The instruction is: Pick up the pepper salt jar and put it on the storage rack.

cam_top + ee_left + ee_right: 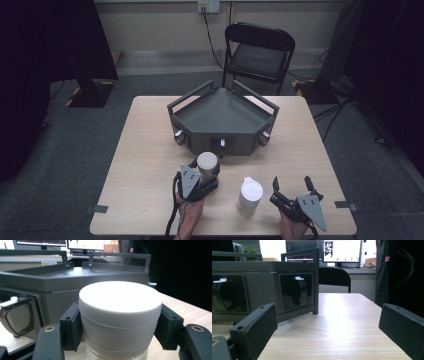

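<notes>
A jar with a white lid [207, 160] stands on the table just in front of the grey rack. My left gripper [205, 172] is shut on it. In the left gripper view both black pads [75, 326] press on the sides of the white lid [120, 300], with clear glass showing below it. A second white-lidded jar [250, 194] stands free near the front edge, between the two hands. To its right, my right gripper [291, 183] is open and low over the table; in its own view the right gripper [327, 322] holds nothing between its wide-set jaws.
A grey angular rack [222, 120] with railings and front handles [300, 293] fills the table's far middle. A black folding chair [257, 55] stands behind the table. Bare wood [150, 165] lies left of my left hand, and more bare wood [347, 322] ahead of my right gripper.
</notes>
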Tool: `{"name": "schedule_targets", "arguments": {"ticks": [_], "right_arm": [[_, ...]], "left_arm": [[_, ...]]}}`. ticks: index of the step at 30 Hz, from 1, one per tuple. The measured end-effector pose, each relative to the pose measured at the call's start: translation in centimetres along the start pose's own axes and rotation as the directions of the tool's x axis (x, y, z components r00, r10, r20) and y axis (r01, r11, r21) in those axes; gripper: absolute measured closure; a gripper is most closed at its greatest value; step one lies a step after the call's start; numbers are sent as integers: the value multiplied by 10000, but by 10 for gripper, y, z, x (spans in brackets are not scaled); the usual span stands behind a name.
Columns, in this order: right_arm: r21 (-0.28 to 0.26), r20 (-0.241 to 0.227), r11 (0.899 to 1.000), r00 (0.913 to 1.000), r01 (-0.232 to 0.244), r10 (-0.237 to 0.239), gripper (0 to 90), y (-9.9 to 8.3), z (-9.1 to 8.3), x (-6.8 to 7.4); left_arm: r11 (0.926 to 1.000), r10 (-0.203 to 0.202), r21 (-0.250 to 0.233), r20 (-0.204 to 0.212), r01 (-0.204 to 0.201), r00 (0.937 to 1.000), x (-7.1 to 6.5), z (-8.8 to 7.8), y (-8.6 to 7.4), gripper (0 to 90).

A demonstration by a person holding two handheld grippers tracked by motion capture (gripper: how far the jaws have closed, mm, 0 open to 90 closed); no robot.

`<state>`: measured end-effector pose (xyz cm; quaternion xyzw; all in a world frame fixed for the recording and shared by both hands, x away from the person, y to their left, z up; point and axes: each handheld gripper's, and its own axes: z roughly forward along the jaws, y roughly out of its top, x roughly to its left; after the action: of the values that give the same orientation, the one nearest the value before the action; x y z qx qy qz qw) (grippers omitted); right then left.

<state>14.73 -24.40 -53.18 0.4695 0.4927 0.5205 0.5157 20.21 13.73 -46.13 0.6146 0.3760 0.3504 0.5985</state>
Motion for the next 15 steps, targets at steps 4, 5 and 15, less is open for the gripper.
{"name": "schedule_targets", "arguments": {"ticks": [4,5,15], "right_arm": [[3,2,10000,10000,-2,2,7,0,0,0],[3,3,10000,10000,-3,3,7,0,0,0],[2,-1,10000,10000,-1,1,7,0,0,0]], "left_arm": [[10000,55,-47,52,-55,10000,-1,-2,8,341],[10000,71,-68,76,-70,9999,-1,-2,9,341],[9996,190,-193,266,-185,9995,1,-3,16,341]]}}
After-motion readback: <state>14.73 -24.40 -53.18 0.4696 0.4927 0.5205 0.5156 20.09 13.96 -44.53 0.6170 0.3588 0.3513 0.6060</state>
